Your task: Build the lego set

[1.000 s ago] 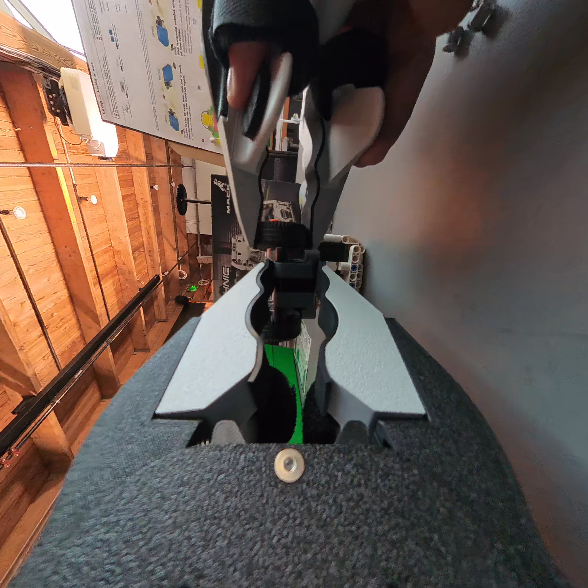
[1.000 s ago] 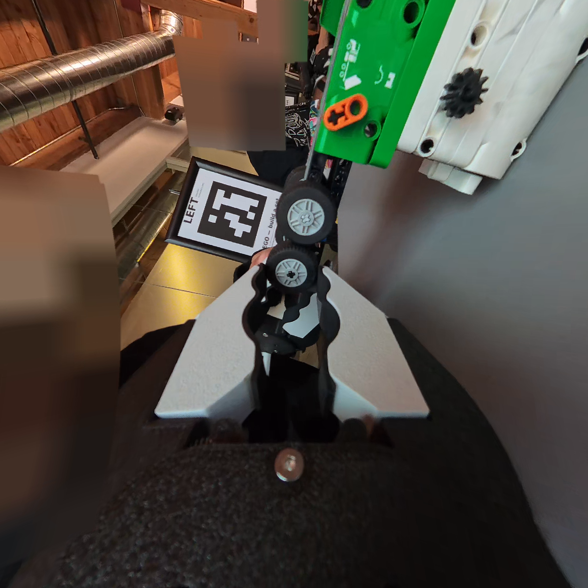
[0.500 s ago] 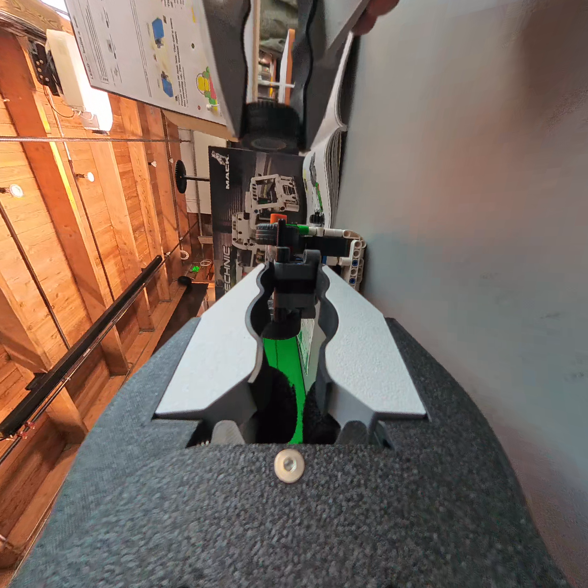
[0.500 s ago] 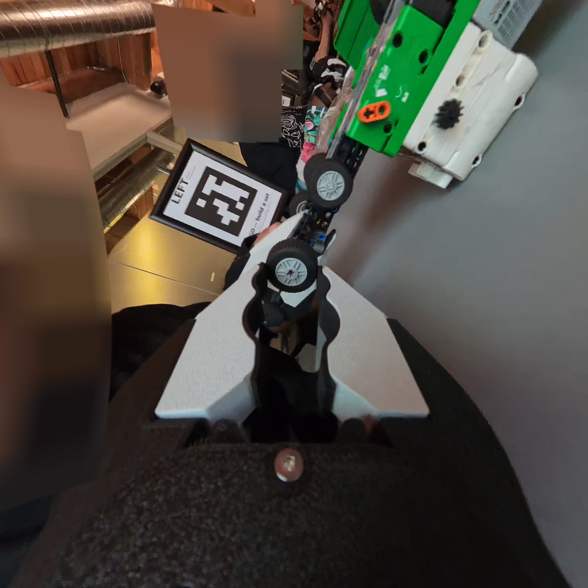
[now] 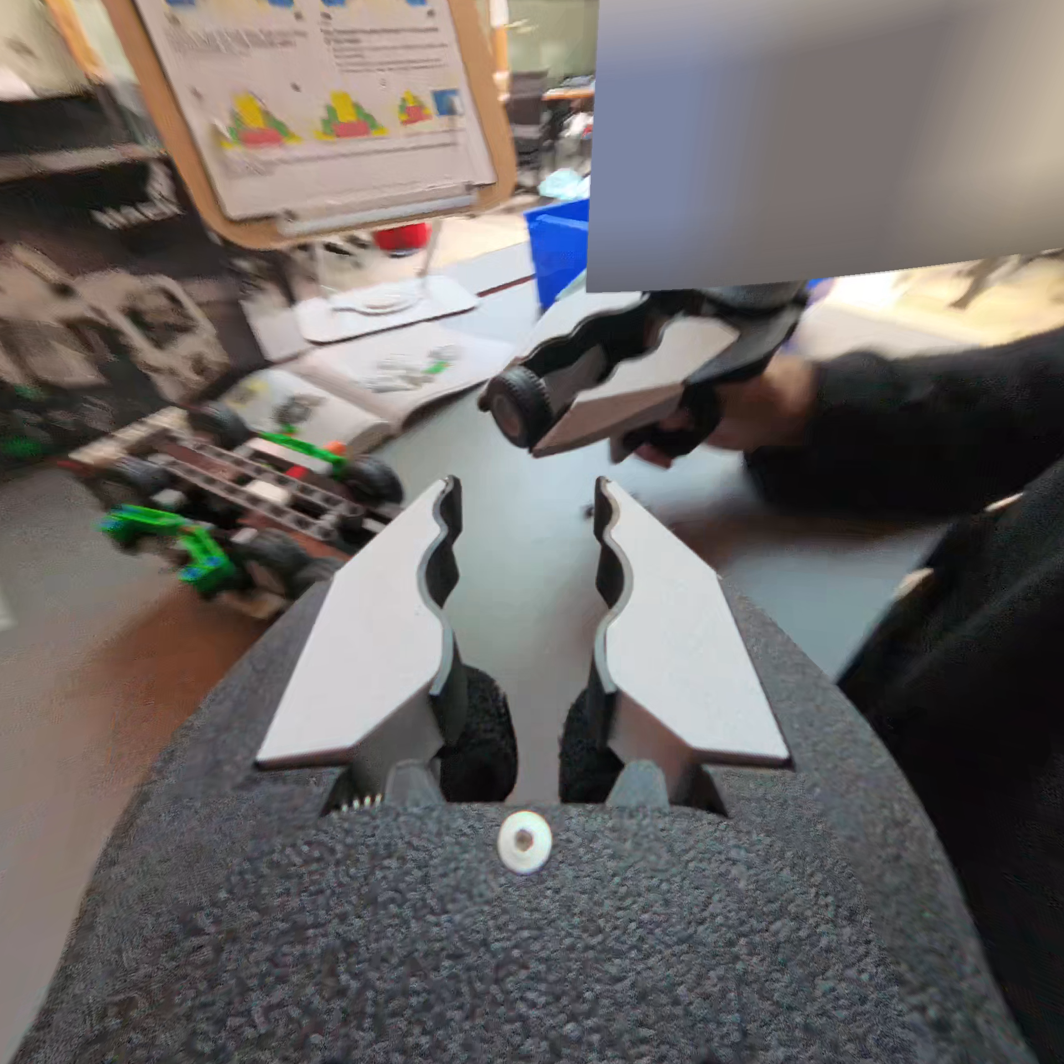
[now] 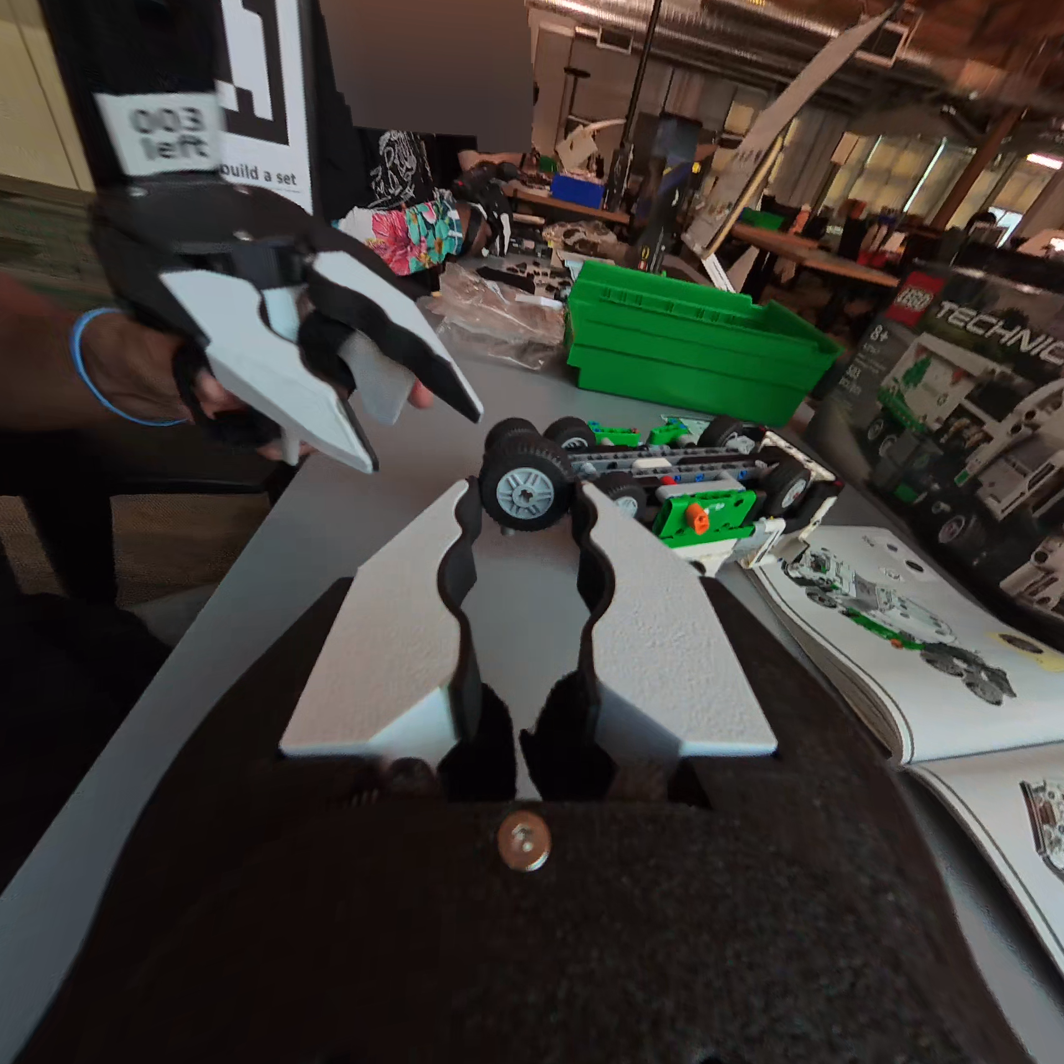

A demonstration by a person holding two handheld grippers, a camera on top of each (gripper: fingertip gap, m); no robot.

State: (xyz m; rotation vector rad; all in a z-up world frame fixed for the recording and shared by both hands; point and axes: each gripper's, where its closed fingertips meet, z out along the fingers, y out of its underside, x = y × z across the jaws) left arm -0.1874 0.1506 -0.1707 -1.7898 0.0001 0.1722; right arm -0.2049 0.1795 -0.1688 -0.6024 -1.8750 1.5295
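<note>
The lego truck (image 6: 691,478), a grey frame with green and white parts and black wheels, lies tipped over on the grey table (image 6: 345,547). In the left wrist view it is to the left (image 5: 242,483), blurred. My right gripper (image 6: 524,489) is shut on a loose wheel (image 6: 525,496) with a black tyre and grey hub, held above the table just in front of the truck's rear wheels. The wheel also shows in the left wrist view (image 5: 518,406). My left gripper (image 5: 527,489) is open and empty, left of the truck and above the table.
A green bin (image 6: 691,345) stands behind the truck. The set's box (image 6: 950,403) is at the right, and the open instruction booklet (image 6: 892,633) lies in front of it. A poster board (image 5: 322,103) and a blue bin (image 5: 558,247) are at the back. My right fingertips sit around 4 centimeters from my left ones.
My left gripper has let go of the truck and opened; the truck now lies on the table. Both grippers have drawn back and turned. The right still holds the wheel.
</note>
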